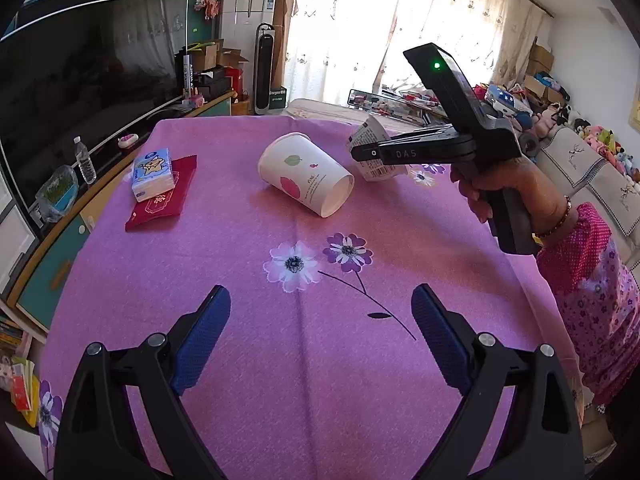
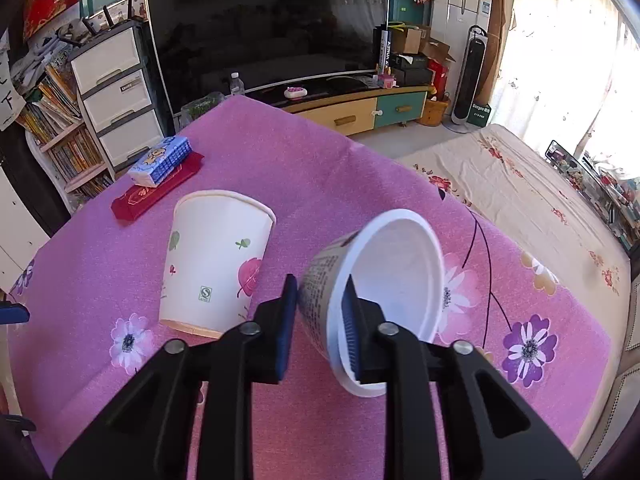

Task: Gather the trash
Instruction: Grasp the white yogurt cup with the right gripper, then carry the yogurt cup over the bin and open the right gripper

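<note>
A small white plastic cup [image 2: 396,264] with a printed label is tilted on its side, and my right gripper [image 2: 320,318] is shut on its wall, one blue pad inside the rim and one outside. The left wrist view shows that same cup [image 1: 370,130] pinched by the right gripper [image 1: 362,154] at the far side of the table. A flowered white paper cup [image 2: 216,268] lies on its side just left of it, also in the left view as the paper cup [image 1: 306,174]. My left gripper [image 1: 320,320] is open over the pink cloth with nothing between its fingers.
The pink flowered tablecloth [image 1: 224,248] covers the table. A blue tissue pack [image 1: 154,174] rests on a red packet [image 1: 164,204] at the far left. A person's hand [image 1: 520,184] and patterned sleeve hold the right gripper. A TV cabinet stands left, a sofa with toys right.
</note>
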`<state>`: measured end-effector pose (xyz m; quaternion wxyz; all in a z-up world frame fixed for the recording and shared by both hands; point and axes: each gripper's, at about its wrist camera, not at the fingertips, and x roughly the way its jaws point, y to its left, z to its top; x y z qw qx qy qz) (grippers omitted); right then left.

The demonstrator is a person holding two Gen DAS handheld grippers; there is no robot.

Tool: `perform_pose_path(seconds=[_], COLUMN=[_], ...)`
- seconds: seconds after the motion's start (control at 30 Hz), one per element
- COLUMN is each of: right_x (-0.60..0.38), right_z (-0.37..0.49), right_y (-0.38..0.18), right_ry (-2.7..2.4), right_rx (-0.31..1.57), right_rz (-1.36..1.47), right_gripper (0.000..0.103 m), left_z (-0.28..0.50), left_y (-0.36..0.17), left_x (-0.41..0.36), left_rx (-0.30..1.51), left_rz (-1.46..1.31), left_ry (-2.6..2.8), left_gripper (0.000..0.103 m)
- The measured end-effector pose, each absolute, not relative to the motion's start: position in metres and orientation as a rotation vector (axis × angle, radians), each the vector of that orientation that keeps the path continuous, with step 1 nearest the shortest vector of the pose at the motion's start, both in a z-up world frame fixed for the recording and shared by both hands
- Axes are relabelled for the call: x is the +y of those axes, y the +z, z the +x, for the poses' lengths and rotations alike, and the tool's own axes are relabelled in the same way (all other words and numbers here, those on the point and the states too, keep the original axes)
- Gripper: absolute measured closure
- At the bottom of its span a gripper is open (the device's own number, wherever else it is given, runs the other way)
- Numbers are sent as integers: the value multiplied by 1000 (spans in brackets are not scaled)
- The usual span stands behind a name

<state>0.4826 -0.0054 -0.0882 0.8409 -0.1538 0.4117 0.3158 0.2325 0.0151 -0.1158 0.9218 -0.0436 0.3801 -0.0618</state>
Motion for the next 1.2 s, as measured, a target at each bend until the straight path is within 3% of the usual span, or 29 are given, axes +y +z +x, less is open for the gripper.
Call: perform_pose_path(seconds=[0.3, 0.7, 1.2], right_x=[-20, -101, -302], right_z=[445, 334, 299], right_y=[-80, -46, -95], right_ry=[622, 489, 100], right_rx=[822, 721, 907], right_rz=[-306, -300, -110], right_gripper=[98, 98, 98], left_z=[225, 212, 200], left_y=[-109, -101, -99], left_x=[4, -25, -64], left_rx=[761, 734, 743], left_rz=[-80, -61, -4], left_ry=[-147, -192, -188], left_gripper=[12, 12, 12])
